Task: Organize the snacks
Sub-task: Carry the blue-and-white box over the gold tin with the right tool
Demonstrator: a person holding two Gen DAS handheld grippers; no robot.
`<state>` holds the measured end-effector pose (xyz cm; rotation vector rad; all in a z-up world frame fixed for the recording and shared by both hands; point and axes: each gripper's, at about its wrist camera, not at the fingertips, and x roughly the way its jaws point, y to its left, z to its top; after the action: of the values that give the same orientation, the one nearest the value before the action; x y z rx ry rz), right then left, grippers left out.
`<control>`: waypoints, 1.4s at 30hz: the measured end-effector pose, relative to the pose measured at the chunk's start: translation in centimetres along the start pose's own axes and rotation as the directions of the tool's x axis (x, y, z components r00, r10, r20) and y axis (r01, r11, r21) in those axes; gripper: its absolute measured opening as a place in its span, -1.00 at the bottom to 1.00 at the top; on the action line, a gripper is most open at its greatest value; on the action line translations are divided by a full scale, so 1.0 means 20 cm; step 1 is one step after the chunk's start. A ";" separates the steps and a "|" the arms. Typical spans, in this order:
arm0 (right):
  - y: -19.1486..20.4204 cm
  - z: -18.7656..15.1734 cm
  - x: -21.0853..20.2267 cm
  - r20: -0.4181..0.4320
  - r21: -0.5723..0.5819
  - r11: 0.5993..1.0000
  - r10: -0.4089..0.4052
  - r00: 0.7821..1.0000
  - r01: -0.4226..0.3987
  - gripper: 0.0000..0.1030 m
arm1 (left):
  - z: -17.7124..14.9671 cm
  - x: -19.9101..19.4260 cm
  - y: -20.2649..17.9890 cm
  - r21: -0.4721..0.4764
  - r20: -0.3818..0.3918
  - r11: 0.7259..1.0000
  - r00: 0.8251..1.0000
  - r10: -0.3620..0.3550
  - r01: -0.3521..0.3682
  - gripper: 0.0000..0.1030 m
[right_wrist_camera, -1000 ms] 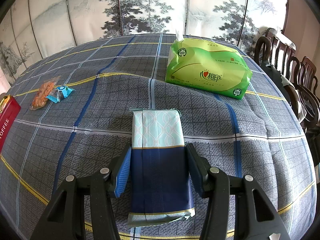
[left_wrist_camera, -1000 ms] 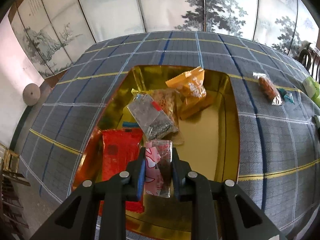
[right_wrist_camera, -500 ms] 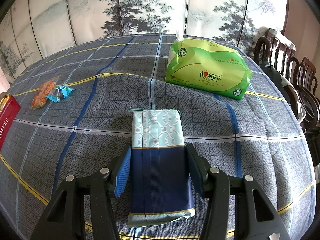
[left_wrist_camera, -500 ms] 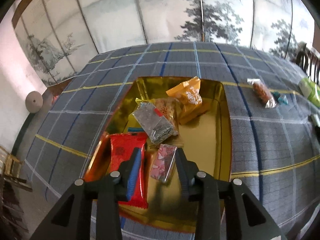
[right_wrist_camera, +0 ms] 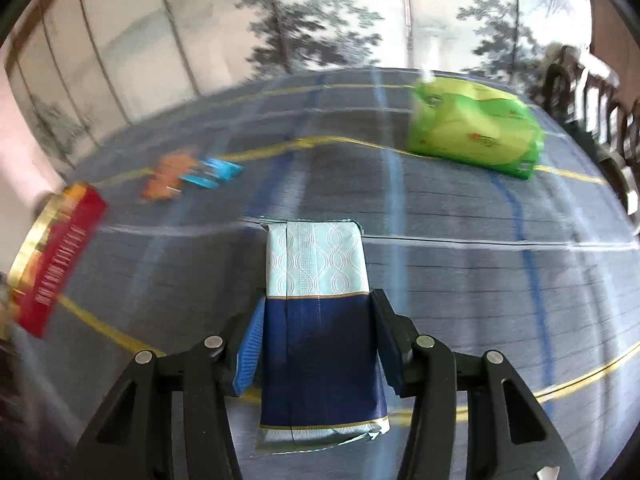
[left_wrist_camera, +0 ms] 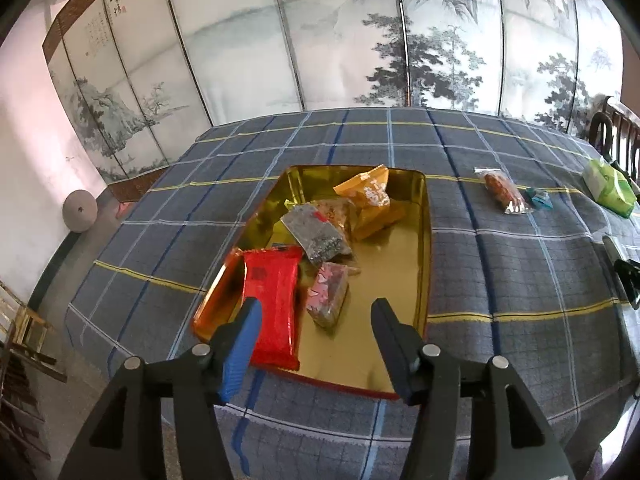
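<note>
- Left wrist view: we are holding the left gripper [left_wrist_camera: 316, 320] spread wide and empty above the gold tin [left_wrist_camera: 425, 240], where the pink candy packet [left_wrist_camera: 329, 292] is lying beside the red packet [left_wrist_camera: 274, 300].
- We are clamping the right gripper [right_wrist_camera: 318, 320] on the blue-and-white packet [right_wrist_camera: 318, 300], above the plaid tablecloth [right_wrist_camera: 460, 280].

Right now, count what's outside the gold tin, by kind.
Snack packets: 2 (orange-filled packet, small blue packet)
Green tissue pack: 1
Navy-and-white pack in the right gripper: 1
Total: 4
</note>
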<state>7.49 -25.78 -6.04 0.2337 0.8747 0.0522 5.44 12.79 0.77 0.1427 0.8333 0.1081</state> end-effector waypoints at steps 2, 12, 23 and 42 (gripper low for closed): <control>0.07 0.02 -0.03 0.003 0.019 0.998 0.063 0.998 -0.063 -0.09 | -0.01 -0.02 0.00 -0.002 -0.005 1.000 1.000 -0.011 0.011 0.13; 0.79 0.18 -0.12 0.016 -0.104 0.924 0.373 0.928 -0.369 -0.09 | -0.06 -0.05 0.05 -0.009 -0.019 1.000 1.000 -0.012 0.012 0.17; 1.44 0.24 0.11 -0.106 -0.172 0.856 0.476 0.873 -0.488 -0.09 | -0.11 -0.03 0.15 -0.023 -0.043 1.000 0.999 -0.013 0.012 0.42; 1.68 0.24 0.44 -0.190 -0.139 0.880 0.426 0.885 -0.454 -0.08 | -0.17 0.07 0.24 -0.037 -0.095 0.999 0.995 -0.031 0.027 0.44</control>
<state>18.49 7.29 -2.16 0.2582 0.9506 0.5825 3.73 17.93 -1.66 0.0922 0.9279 0.1030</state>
